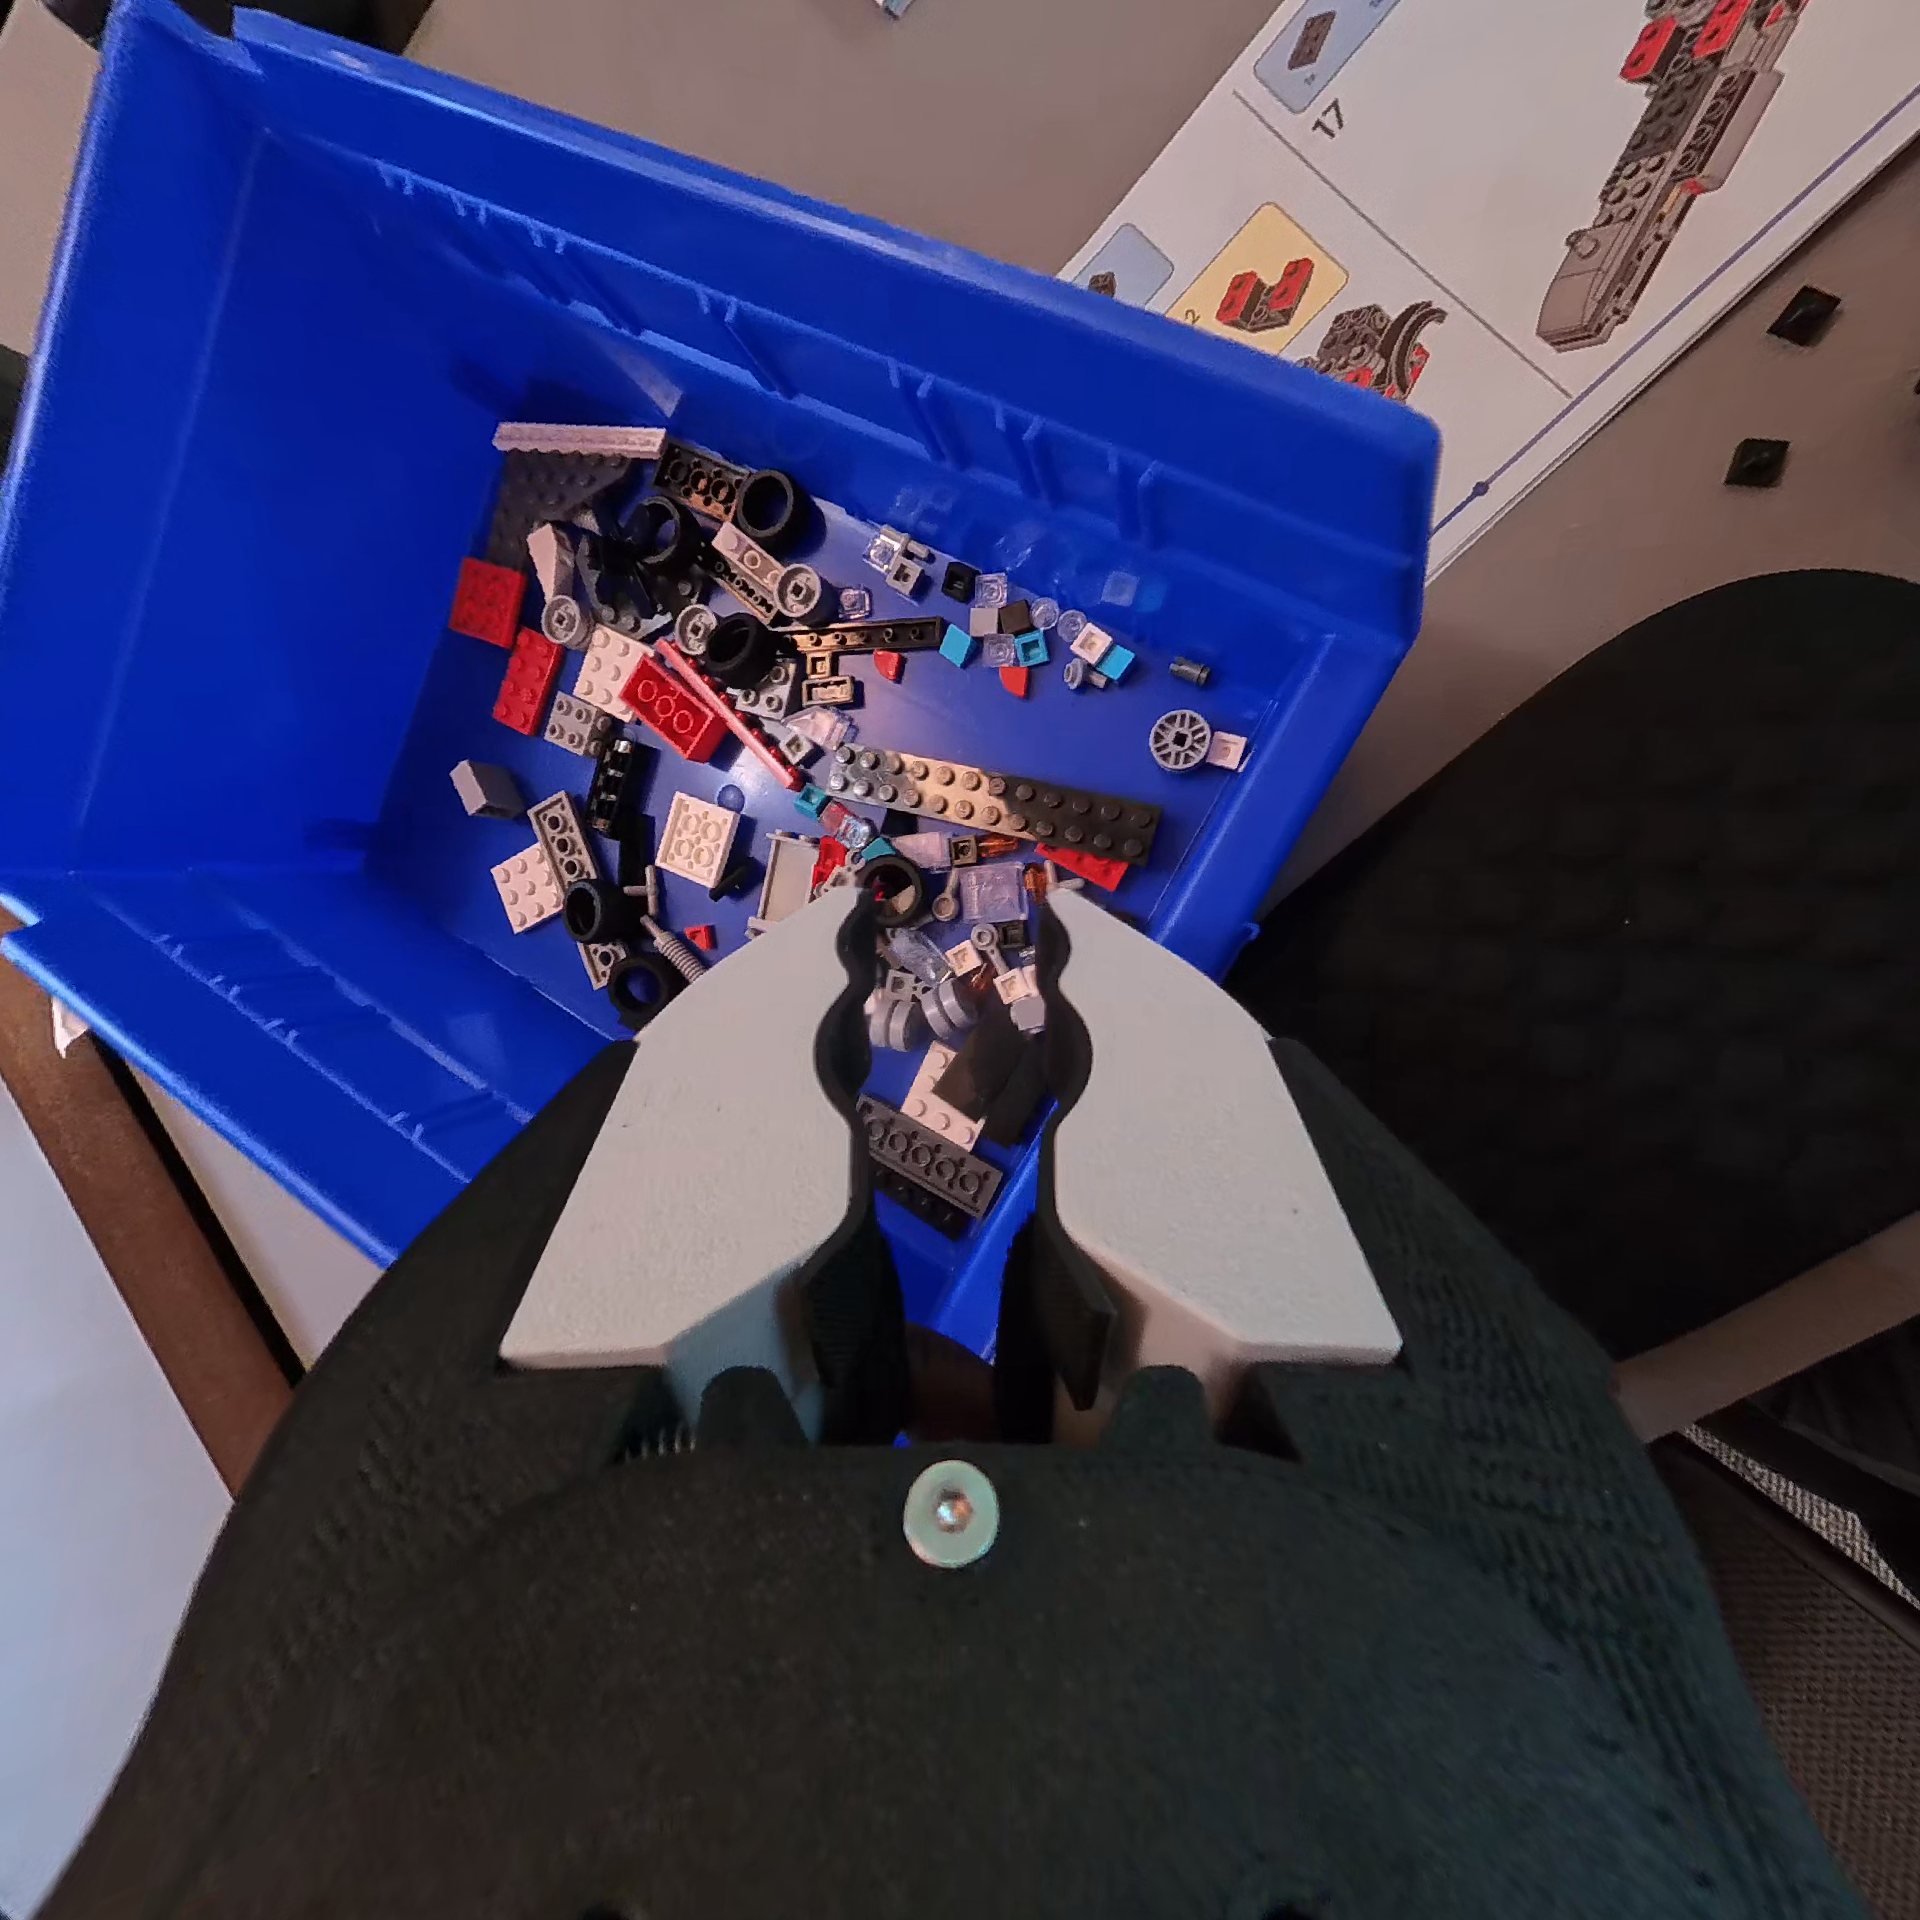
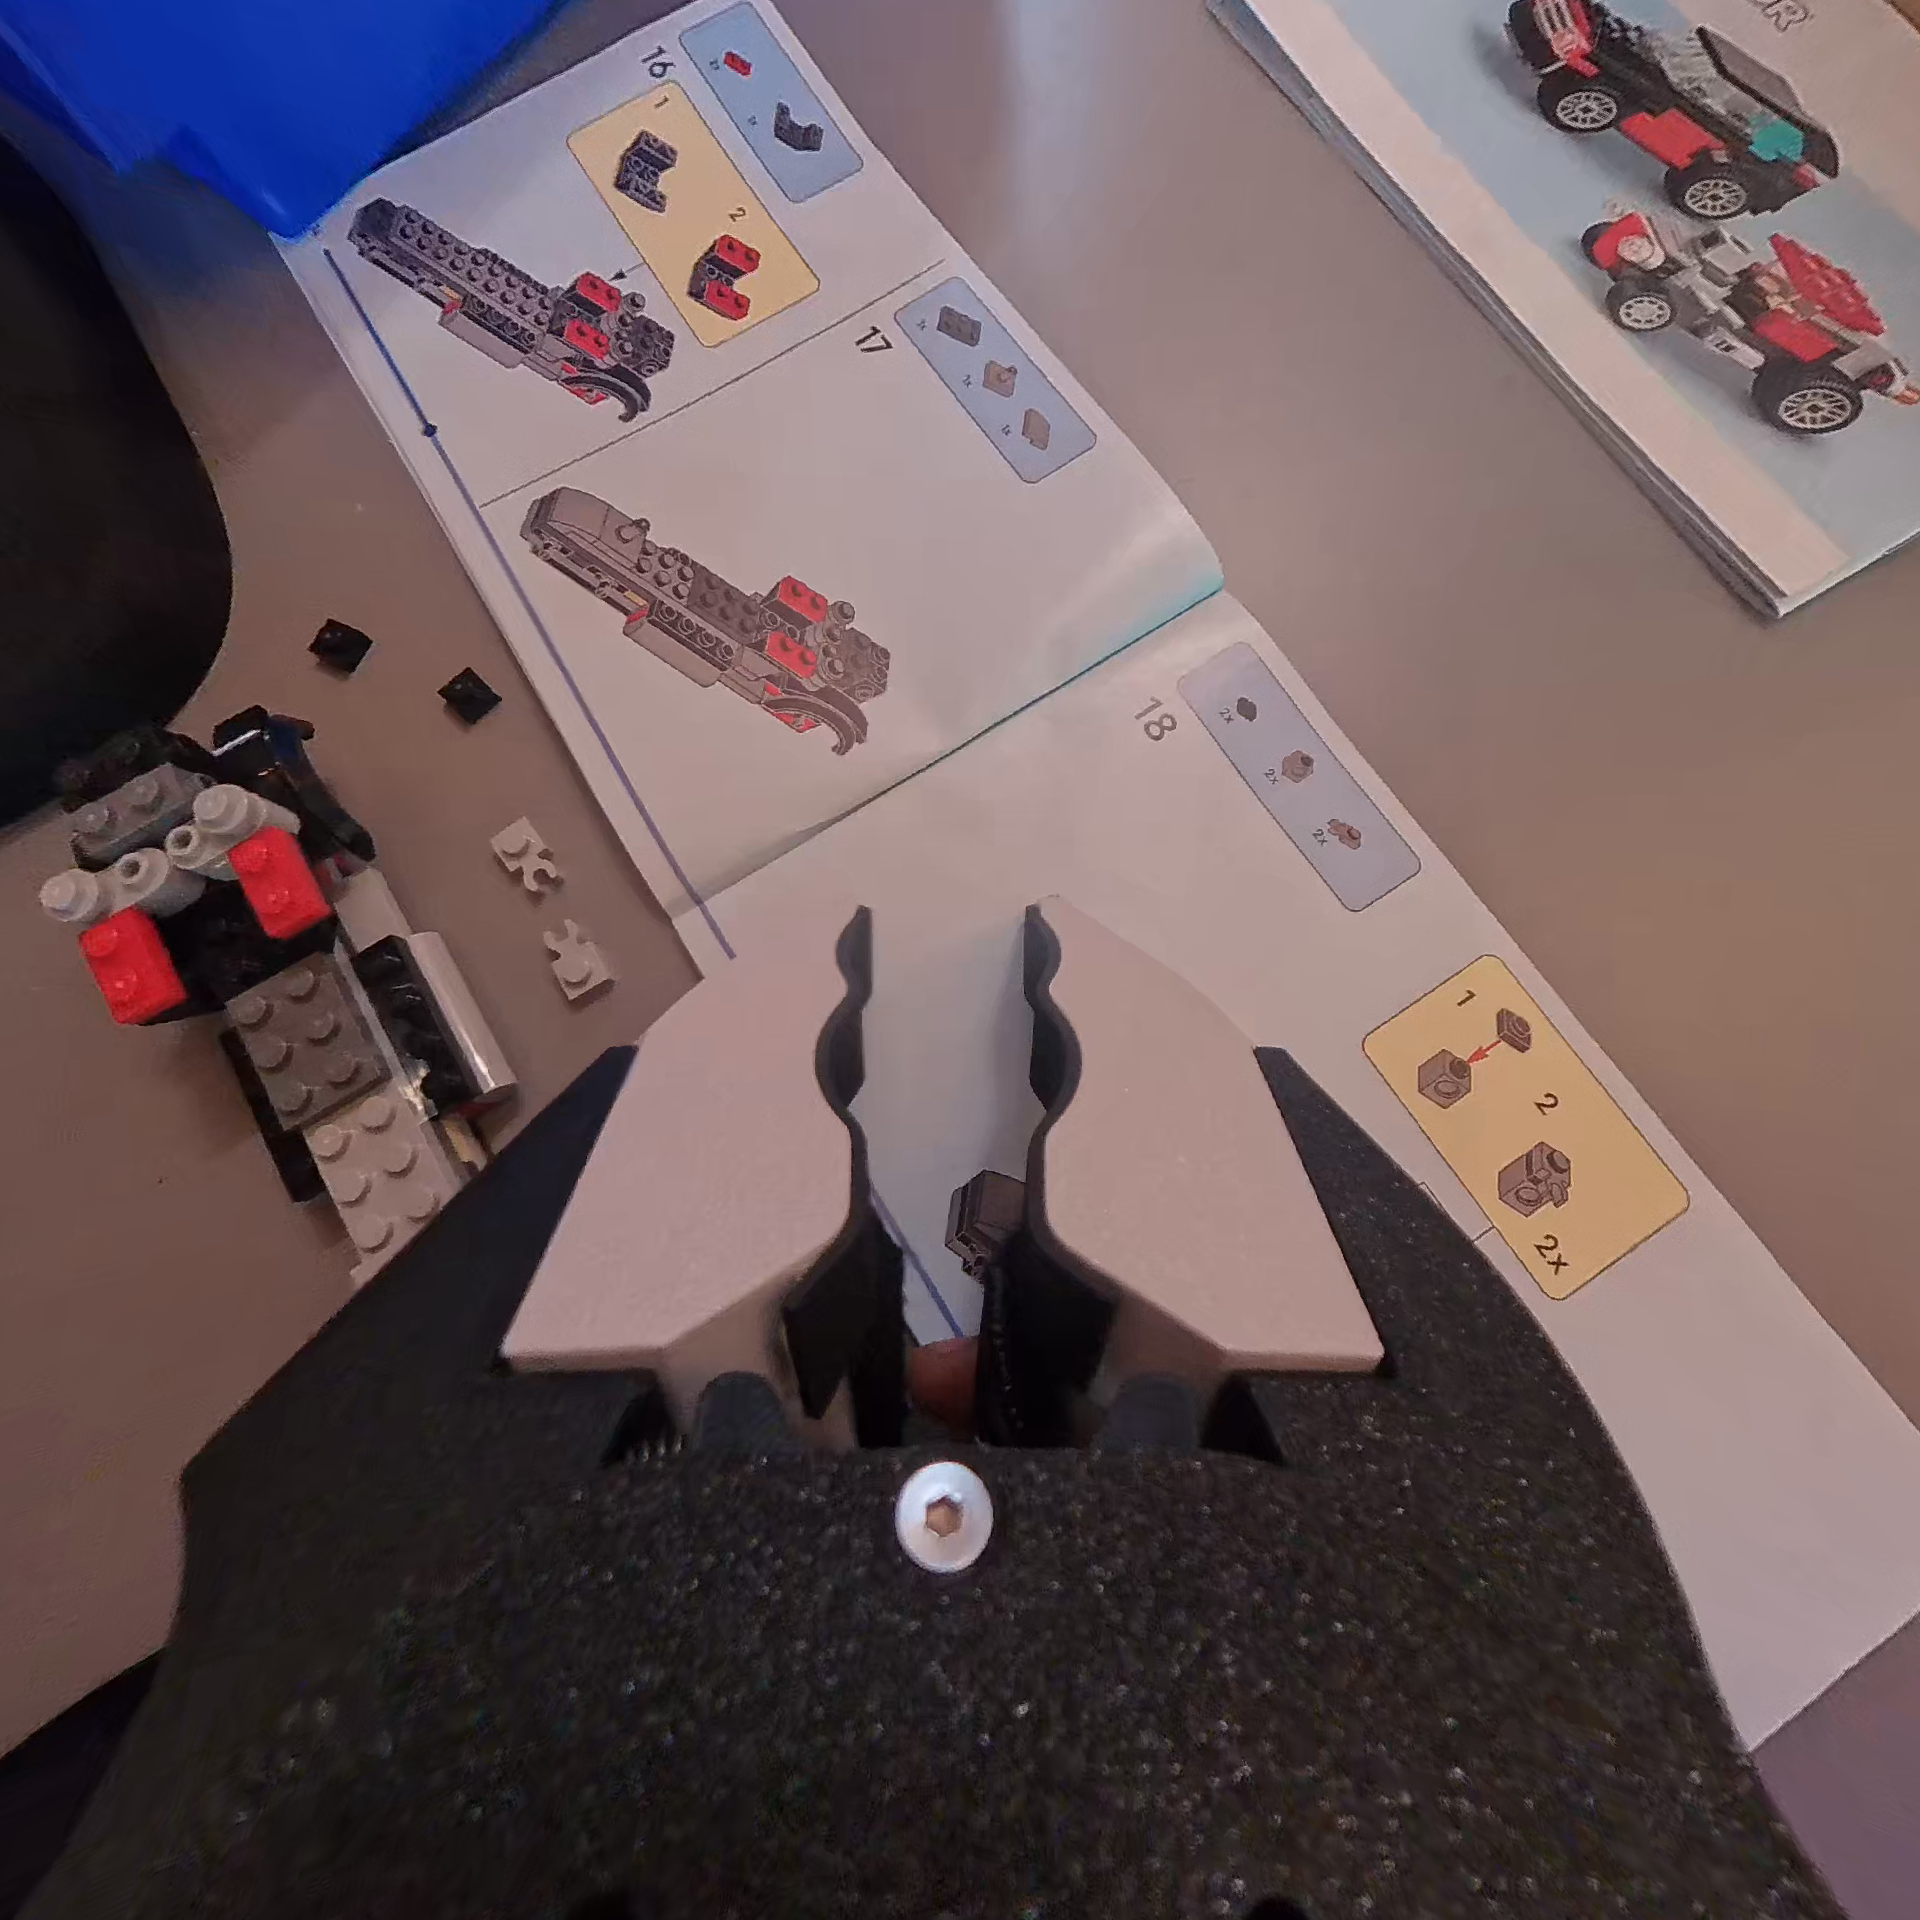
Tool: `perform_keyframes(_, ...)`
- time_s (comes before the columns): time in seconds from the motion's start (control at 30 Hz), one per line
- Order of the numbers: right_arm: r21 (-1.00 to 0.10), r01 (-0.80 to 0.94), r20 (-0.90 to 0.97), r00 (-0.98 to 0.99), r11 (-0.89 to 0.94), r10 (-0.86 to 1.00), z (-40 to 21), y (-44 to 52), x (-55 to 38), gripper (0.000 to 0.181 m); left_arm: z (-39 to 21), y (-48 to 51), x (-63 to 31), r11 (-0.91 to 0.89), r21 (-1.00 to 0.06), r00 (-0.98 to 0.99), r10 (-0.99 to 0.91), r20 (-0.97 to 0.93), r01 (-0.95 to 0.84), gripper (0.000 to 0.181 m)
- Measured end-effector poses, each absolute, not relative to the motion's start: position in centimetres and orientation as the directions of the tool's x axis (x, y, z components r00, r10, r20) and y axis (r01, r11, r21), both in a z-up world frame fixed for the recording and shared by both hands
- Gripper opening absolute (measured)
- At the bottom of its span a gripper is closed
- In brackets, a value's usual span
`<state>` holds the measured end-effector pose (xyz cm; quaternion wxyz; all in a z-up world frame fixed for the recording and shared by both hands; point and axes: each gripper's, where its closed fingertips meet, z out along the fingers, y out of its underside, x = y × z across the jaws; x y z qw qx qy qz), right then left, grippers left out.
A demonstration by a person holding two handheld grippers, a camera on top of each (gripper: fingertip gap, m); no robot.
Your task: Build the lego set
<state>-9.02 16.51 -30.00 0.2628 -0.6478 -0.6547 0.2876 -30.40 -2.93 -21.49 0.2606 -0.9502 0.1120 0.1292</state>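
L hand-held gripper (image 1: 951,904) hangs over the blue bin (image 1: 260,520), fingers apart w/ nothing between them, tips above the loose lego pieces (image 1: 727,707) at the bin's near-right corner. Bin sits on the tan surface (image 1: 935,135); pieces are piled mostly on the right half of the bin floor: red bricks, white plates, black tyres, a long dark plate (image 1: 997,795), a grey wheel hub (image 1: 1182,740) close to the right wall, small teal & clear bits. Instruction booklet (image 1: 1558,208) lies just beyond the bin's far-right corner; two small black pieces (image 1: 1803,312) on the surface beside it. Black chair (image 1: 1662,935) off the surface edge at right.

R hand-held gripper (image 2: 945,920) is over the open instruction booklet (image 2: 831,468), fingers apart, empty; a printed page shows in the gap. Partly built lego model (image 2: 270,987) (black/grey body, red bricks, grey studs) rests on the surface (image 2: 1351,364) left of the booklet, near the surface's left edge. Two light grey clip pieces (image 2: 551,904) lie btwn model & booklet, apart from both. Two small black pieces (image 2: 405,670) sit farther up, near the booklet's left edge. A second booklet (image 2: 1662,260), closed, w/ car pictures on the cover, lies toward the far-right corner, well apart from the open one. Corner of the blue bin (image 2: 260,94) overlaps the open booklet's far end.
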Motion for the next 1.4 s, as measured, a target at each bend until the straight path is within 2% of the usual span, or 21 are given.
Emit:
perform_keyframes(0.1, -0.725, 0.688, -0.040, -0.045, 0.002, 0.998, -29.8, 16.3, -9.1, 0.034, -21.1, -3.3, -31.1, -0.848, -0.463, 0.942, -0.114, -0.317, -0.259, 0.029)
perform_keyframes(0.27, -0.841, 0.541, -0.020, -0.076, 0.024, 0.997, -27.0, 16.1, -10.1, 0.031, -20.6, -4.3, -32.2, -0.864, -0.460, 0.948, -0.060, -0.311, -0.206, 0.029)
perform_keyframes(0.43, -0.888, 0.459, -0.013, -0.054, 0.013, 0.998, -25.5, 16.7, -10.1, 0.027, -21.0, -5.1, -32.4, -0.871, -0.460, 0.959, -0.041, -0.280, -0.171, 0.029)
perform_keyframes(0.67, -0.912, 0.409, -0.071, -0.062, -0.040, 0.996, -24.9, 16.7, -10.2, 0.026, -21.1, -4.8, -31.6, -0.848, -0.504, 0.973, -0.052, -0.223, -0.161, 0.029)
perform_keyframes(1.23, -0.924, 0.382, -0.029, -0.090, 0.008, 0.995, -24.6, 16.6, -10.4, 0.024, -22.7, -2.8, -31.0, -0.815, -0.560, 0.983, -0.059, -0.173, -0.148, 0.020)
perform_keyframes(1.4, -0.924, 0.381, -0.022, -0.080, 0.010, 0.997, -24.6, 16.9, -10.4, 0.023, -22.9, -2.6, -31.3, -0.806, -0.573, 0.984, -0.060, -0.166, -0.146, 0.010)
